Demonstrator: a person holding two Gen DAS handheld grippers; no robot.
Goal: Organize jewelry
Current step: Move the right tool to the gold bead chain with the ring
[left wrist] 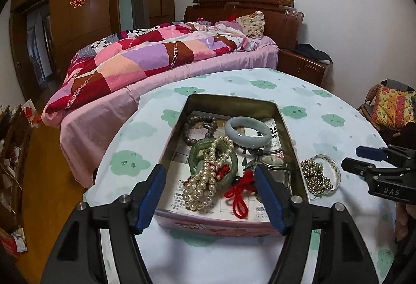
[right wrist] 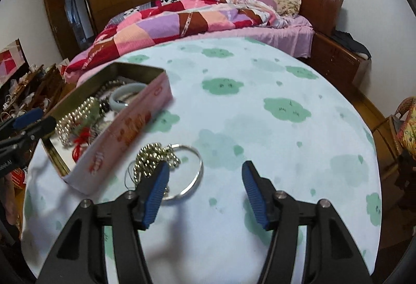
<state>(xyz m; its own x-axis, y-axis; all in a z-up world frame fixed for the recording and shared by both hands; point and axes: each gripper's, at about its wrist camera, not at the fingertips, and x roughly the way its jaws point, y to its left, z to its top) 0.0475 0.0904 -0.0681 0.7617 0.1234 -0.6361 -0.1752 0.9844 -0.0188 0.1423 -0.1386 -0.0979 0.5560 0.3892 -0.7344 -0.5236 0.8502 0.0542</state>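
My left claw (left wrist: 210, 195) hangs wide and empty over the tin (left wrist: 286, 125). My right claw (right wrist: 205, 193) is half open, holding nothing. The silver bangle (right wrist: 192, 174) and gold bead chain (right wrist: 153, 156) lie on the worktop (right wrist: 260, 128) at its 10 o'clock, beside the tin. I judge I should centre over the bangle rim before closing.

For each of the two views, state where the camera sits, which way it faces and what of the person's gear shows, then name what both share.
Left wrist view: sits on the left gripper, looking down into the open tin of jewelry, bed behind; the right gripper shows at the right edge.
Right wrist view: sits on the right gripper, facing the tablecloth; the left gripper shows at the left edge.
Shared: tin, gold bead chain with silver bangle, bed.
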